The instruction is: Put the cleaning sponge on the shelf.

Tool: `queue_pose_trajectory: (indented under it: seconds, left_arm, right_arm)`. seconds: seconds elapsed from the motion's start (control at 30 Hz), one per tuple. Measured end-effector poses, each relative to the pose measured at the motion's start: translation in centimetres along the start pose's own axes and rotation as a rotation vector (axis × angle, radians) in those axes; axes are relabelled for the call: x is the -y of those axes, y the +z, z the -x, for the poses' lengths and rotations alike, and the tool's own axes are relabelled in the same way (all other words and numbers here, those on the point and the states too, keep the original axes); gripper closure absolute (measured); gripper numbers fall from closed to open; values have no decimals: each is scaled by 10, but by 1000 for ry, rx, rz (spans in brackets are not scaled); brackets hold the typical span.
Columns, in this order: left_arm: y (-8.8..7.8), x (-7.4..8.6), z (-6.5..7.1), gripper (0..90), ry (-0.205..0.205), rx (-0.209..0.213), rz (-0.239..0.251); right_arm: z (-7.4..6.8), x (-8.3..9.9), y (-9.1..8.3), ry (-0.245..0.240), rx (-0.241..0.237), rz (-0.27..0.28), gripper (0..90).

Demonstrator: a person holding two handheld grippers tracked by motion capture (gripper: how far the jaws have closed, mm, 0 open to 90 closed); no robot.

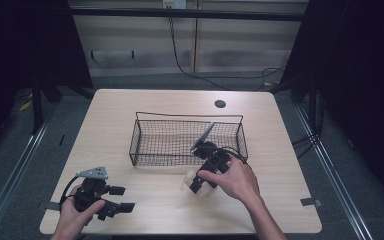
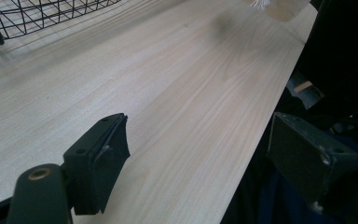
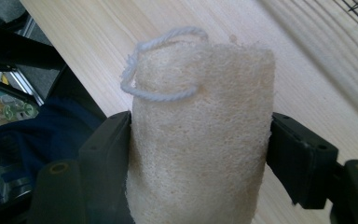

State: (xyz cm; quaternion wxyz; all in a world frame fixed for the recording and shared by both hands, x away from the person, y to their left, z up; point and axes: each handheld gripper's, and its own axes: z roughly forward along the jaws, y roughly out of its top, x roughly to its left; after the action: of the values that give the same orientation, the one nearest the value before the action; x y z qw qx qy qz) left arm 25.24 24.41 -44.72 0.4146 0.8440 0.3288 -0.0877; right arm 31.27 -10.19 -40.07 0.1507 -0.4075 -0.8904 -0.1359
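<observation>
A pale, rough loofah sponge (image 3: 200, 135) with a white string loop (image 3: 161, 65) at its end sits between the two black jaws of my right gripper (image 3: 198, 154), which press on both its sides. From the high view, that gripper (image 1: 200, 182) and the loofah (image 1: 192, 181) are just in front of the black wire basket (image 1: 187, 142), held a little above the tabletop. My left gripper (image 1: 122, 197) rests at the table's front left corner, jaws wide apart with nothing between them; its own view shows bare wood and the table edge between its jaws (image 2: 200, 163).
The wooden table (image 1: 130, 110) has a round cable hole (image 1: 220, 104) at the back right. The basket holds nothing that I can see. Dark floor and cables lie beyond the table edges. Tape marks (image 1: 311, 202) sit at the front corners.
</observation>
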Motion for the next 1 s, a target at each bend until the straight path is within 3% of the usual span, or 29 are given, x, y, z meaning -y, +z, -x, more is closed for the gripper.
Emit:
queue_pose_trajectory:
  seconds: [1.0]
  left_arm:
    - [0, 0, 0, 197, -2, 3, 1]
  right_arm:
    - [0, -9, -47, -2, 45, 19, 264]
